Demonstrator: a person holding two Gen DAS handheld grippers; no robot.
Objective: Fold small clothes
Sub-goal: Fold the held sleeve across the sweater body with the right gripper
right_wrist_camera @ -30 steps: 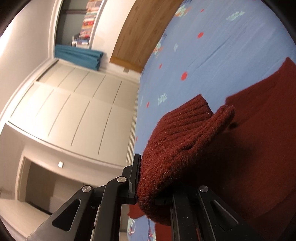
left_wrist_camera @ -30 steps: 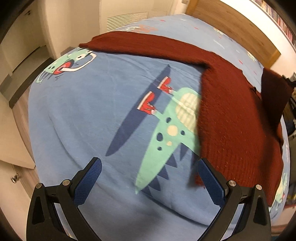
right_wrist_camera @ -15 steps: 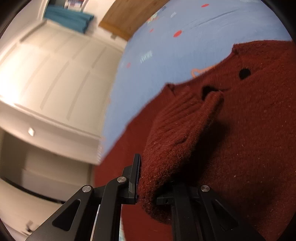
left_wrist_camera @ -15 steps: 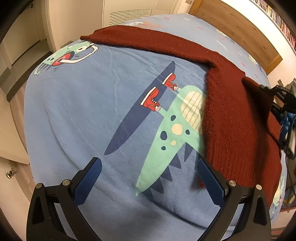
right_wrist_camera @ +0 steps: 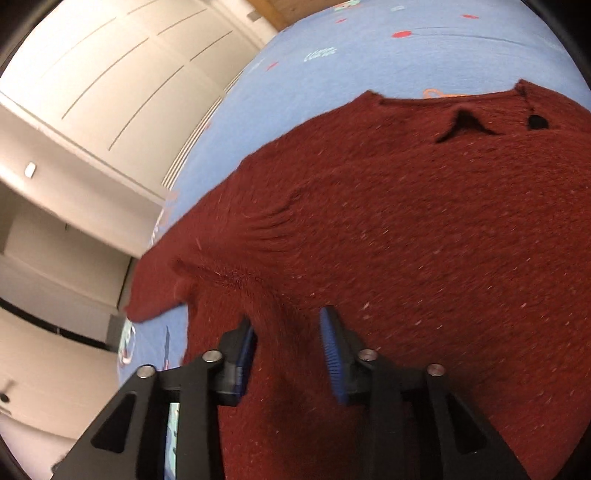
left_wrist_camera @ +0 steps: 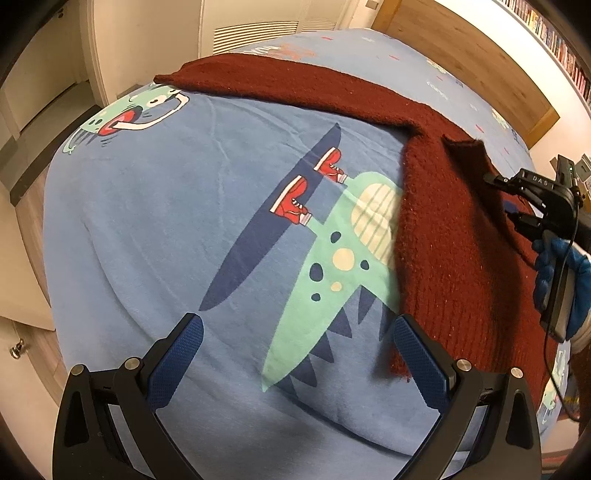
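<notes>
A dark red knitted sweater lies spread on the blue bed cover, one sleeve stretched out to the far left. My left gripper is open and empty, low over the cover just left of the sweater's hem corner. My right gripper is open; its fingers straddle a fold of the sweater without pinching it. The right gripper also shows in the left wrist view, over the sweater's right side.
The cover carries a green dinosaur print. White wardrobe doors and a vent panel stand beyond the bed's far edge. A wooden headboard runs along the back right. The bed's left edge drops to the floor.
My right gripper lowered the folded-over part of the sweater onto the body and opened, letting it go. The left gripper stayed open in nearly the same place.
</notes>
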